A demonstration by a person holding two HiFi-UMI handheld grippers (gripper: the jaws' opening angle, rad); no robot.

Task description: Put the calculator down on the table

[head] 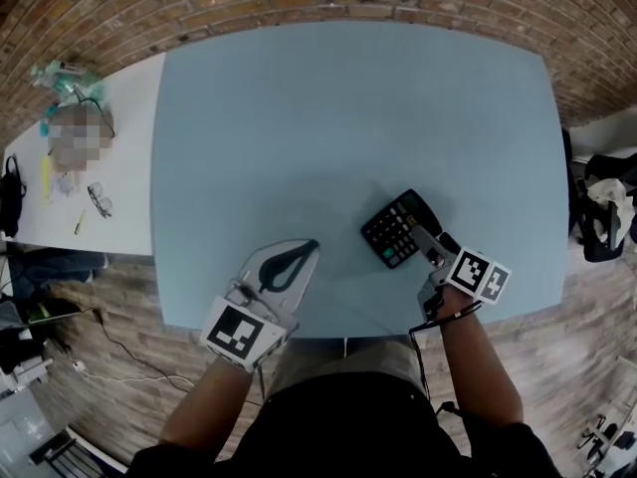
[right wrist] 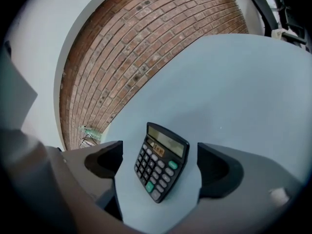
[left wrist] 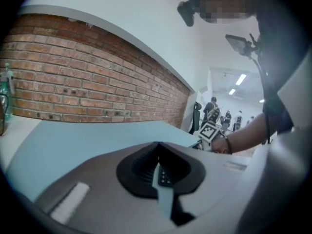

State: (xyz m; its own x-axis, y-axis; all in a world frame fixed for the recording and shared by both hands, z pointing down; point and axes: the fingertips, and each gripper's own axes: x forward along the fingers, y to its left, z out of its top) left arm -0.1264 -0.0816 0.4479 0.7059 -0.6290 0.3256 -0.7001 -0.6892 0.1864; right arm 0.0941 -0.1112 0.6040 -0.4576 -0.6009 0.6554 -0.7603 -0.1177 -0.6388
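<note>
Overhead first: you're holding the left tool over the near edge of the pale blue bench, jaws drawn together on nothing. Off to its right, your right tool is sitting with its jaws spread. The calculator is lying flat on the bench just ahead of that tool, its near end reaching in between the jaws.

Now the left gripper view: the dark pads are almost meeting, with only a thin slit of bench showing between them and nothing gripped. Ahead and to the right, the right tool's marker cube is showing above your right hand. A brick wall is running along beyond the bench.

Over to the right gripper view: the jaws are standing wide apart. The calculator is resting on the bench between them, keys toward the tool, display at the far end, bare bench showing on both sides.
</note>
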